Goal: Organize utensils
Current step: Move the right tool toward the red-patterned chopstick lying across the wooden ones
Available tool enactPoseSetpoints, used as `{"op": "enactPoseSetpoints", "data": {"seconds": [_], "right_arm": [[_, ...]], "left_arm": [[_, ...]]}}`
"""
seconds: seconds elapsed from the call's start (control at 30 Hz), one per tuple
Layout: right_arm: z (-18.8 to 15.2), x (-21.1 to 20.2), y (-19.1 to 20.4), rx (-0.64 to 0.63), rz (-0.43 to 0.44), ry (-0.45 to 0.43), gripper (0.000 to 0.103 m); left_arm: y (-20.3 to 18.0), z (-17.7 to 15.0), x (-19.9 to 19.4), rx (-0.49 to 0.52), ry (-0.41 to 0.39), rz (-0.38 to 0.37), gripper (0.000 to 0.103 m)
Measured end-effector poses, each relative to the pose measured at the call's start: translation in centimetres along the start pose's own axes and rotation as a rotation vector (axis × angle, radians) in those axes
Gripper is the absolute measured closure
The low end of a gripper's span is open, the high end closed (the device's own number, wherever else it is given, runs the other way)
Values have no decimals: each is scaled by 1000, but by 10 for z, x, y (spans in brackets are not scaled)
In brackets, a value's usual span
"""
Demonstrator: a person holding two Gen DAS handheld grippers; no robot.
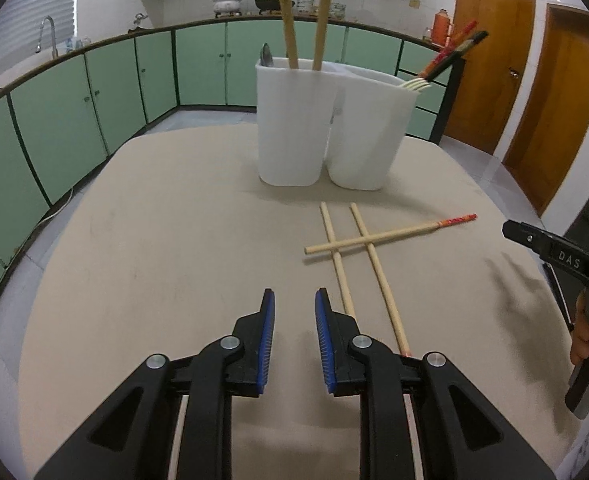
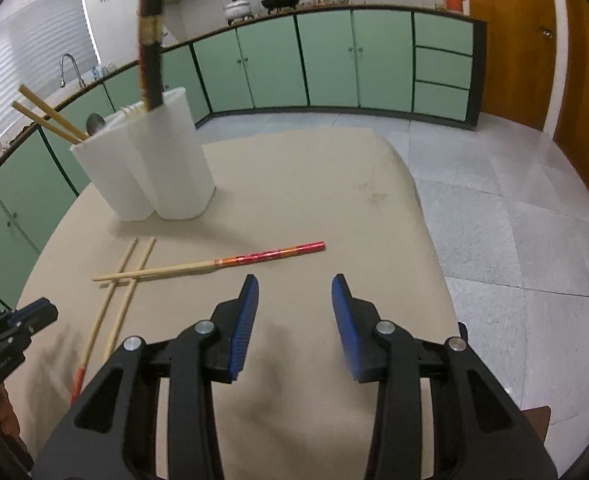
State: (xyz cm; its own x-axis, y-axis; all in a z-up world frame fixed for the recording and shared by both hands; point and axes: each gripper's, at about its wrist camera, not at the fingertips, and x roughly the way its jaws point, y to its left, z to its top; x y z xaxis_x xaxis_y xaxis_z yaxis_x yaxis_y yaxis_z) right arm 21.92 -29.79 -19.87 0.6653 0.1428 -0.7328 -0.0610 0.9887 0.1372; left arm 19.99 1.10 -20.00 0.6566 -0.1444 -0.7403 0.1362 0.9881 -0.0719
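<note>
Left gripper (image 1: 294,300) spread, empty, low centre of frame. Right gripper (image 2: 295,288) wider apart, also empty. We'd take the red-ended chopstick (image 2: 210,266) first: it lies across two plain chopsticks (image 2: 124,284), mid-left on the table (image 2: 314,184). White holder (image 2: 146,168) upper left already carries chopsticks and a spoon.

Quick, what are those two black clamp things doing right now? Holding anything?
Left tool: open, holding nothing, above the beige table.
Right tool: open wider, holding nothing.
</note>
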Motion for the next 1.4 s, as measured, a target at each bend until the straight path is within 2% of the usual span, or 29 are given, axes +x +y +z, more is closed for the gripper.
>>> {"op": "enactPoseSetpoints", "data": {"seconds": [0.43,0.8,1.03,1.17,1.23,1.33,1.4], "right_arm": [[18,40,-8,-94,43,62,66],[30,57,-13,-134,143,105,66],[34,53,-17,-135,144,77,51],[39,60,-17,-157,153,101,50],[38,62,-18,-160,168,121,51],[34,60,-16,-169,203,131,66],[31,58,-16,-166,215,135,71]], "left_arm": [[9,20,41,-51,47,28,82],[19,28,60,-81,69,43,82],[23,28,60,-94,64,61,82],[16,26,60,-95,61,70,82],[12,25,59,-93,60,75,82],[8,22,58,-88,60,77,82],[7,20,56,-84,59,78,82]]}}
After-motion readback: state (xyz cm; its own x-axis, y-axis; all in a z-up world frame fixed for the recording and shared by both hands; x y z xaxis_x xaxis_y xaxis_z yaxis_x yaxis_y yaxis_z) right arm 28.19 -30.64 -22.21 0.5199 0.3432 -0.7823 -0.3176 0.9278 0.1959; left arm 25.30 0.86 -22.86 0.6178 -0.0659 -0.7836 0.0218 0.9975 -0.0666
